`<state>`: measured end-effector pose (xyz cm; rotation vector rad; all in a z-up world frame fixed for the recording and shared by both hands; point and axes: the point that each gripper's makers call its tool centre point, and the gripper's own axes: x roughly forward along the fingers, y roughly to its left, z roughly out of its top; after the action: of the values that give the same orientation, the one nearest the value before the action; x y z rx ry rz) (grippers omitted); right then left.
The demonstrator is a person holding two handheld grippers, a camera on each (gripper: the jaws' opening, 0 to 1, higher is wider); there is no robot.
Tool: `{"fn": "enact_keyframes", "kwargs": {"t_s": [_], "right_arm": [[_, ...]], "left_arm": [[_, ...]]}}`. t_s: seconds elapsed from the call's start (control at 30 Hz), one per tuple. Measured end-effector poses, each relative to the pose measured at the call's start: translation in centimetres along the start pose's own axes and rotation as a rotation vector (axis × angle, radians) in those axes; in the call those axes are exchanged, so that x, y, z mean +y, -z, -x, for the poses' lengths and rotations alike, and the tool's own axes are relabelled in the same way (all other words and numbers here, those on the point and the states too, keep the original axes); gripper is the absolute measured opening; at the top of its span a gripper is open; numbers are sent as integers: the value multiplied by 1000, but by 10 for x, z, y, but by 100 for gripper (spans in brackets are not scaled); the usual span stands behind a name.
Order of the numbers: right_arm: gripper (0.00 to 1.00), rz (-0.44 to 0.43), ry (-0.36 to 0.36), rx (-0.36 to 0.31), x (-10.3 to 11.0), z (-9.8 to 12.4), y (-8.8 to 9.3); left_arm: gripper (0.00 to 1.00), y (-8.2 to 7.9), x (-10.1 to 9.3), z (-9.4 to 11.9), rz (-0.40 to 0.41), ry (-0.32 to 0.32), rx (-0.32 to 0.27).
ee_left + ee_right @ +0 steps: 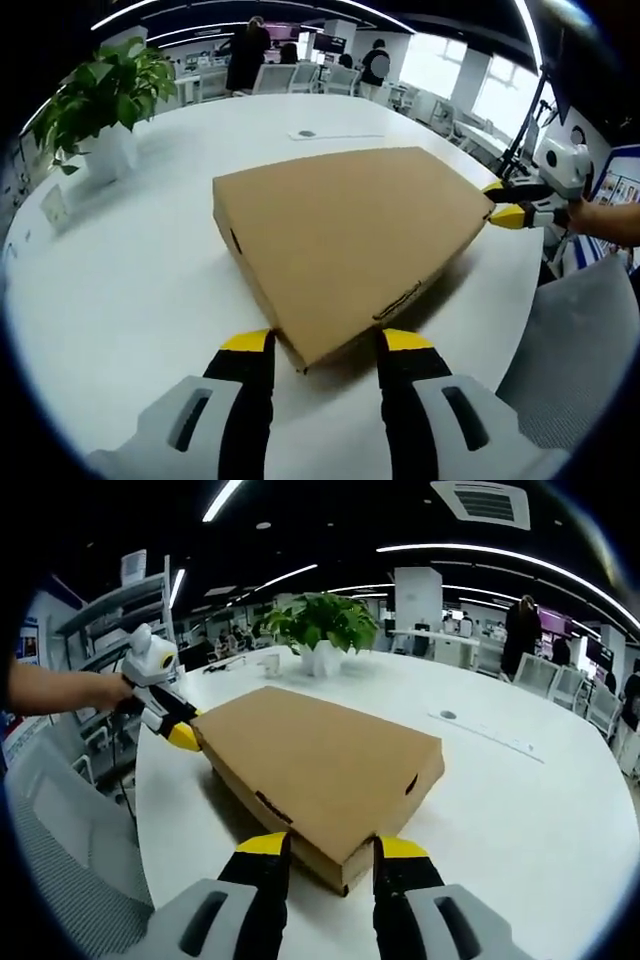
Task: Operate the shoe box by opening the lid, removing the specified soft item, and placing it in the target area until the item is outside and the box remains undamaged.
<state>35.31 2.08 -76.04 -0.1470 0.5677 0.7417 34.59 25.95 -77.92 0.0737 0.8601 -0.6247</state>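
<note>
Two yellow-tipped grippers, left (325, 348) and right (332, 852), fingers spread, unclenched, straddling opposite corners of flat brown cardboard shoe box (345, 235) on white table (120, 280). Lid closed; opening, item removal, placement all pending.

No text, label or number can be read anywhere

My left camera looks close along one shoe box (345, 245) corner. My right faces the opposite corner; both share the white table (520, 800).
</note>
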Motion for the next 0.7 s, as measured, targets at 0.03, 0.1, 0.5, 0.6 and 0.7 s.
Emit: {"fn": "enact_keyframes", "kwargs": {"t_s": [0.03, 0.1, 0.5, 0.6, 0.7], "right_arm": [[29, 1, -3, 1, 2, 0, 0], [28, 3, -11, 3, 6, -1, 0], [27, 9, -39, -2, 29, -5, -1], [27, 12, -40, -2, 34, -5, 0], [27, 12, -39, -5, 36, -4, 0]], "left_arm": [[40, 1, 1, 1, -4, 2, 4], [40, 4, 4, 4, -11, 2, 10], [40, 19, 15, 18, -26, -4, 17], [39, 21, 16, 20, -27, -4, 18], [39, 22, 16, 21, -30, -3, 21]]}}
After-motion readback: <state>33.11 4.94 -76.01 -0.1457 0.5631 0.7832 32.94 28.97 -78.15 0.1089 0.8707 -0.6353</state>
